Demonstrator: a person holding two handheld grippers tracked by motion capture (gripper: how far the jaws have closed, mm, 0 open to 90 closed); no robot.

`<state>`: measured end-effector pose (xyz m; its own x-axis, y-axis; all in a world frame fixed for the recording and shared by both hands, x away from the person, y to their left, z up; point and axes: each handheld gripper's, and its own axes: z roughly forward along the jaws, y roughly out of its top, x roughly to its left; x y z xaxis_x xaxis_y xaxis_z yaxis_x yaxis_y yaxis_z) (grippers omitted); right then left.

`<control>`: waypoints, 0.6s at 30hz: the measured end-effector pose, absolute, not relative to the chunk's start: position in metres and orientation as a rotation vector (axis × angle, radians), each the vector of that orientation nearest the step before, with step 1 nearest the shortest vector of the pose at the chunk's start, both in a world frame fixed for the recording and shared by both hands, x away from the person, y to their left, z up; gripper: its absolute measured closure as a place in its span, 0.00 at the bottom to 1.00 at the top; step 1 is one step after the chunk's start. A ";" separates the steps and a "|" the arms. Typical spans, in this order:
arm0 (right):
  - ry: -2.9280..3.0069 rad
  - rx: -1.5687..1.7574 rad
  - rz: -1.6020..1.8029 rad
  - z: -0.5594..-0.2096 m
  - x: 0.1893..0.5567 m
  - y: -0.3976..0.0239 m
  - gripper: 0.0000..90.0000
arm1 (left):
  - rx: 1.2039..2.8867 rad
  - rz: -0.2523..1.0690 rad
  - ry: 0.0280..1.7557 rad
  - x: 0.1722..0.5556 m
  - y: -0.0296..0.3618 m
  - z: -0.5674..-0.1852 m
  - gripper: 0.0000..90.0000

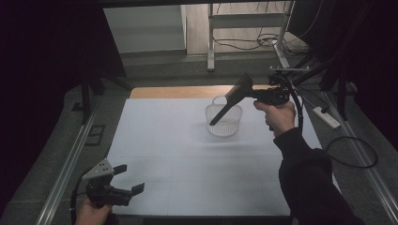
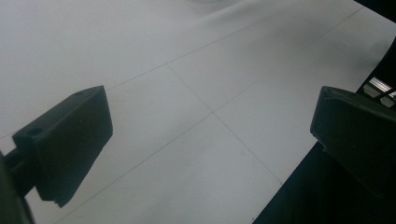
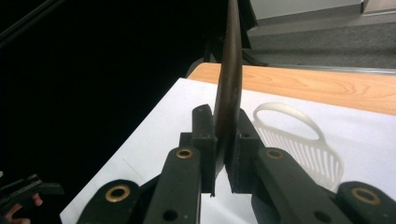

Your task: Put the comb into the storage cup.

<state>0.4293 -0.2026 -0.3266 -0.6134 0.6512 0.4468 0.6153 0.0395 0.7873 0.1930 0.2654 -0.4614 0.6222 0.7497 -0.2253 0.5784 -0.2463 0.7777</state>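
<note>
Clamping a dark spatula (image 3: 229, 70), right hand-held gripper (image 3: 223, 154), handle seemingly inside basket (image 1: 224, 121), left hand-held gripper (image 2: 210, 135) wide.

Dim lab: white-covered table (image 1: 187, 164), metal rails (image 1: 65, 173), floor cables (image 1: 253, 42).

Spatula (image 1: 231, 99) slanting into basket (image 1: 224, 125) at table (image 1: 155, 154) far right.

1. A white sheet (image 1: 187, 173) covers the table at frame centre; a bare wooden strip (image 1: 178, 92) shows along its far edge.
2. Black curtains (image 1: 42, 70) darken the left and upper right.
3. At top, grey floor (image 1: 155, 61), metal frame legs (image 1: 211, 42) and loose cables (image 1: 248, 42).
4. A white power strip (image 1: 327, 117) lies at right.
</note>
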 end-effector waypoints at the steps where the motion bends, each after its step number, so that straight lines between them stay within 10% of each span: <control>1: 2.234 1.370 1.659 -0.325 0.431 -0.203 0.93 | 1.943 0.239 1.050 0.193 0.265 -0.461 0.00; 18: 2.180 1.384 1.622 -0.317 0.446 -0.205 0.93 | 1.966 0.248 1.049 0.194 0.263 -0.461 0.00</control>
<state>0.4456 -0.2052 -0.3167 -0.5849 0.6963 0.4159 0.5984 0.0243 0.8008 0.1936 0.2631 -0.4614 0.6249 0.7521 -0.2092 0.5789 -0.2666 0.7706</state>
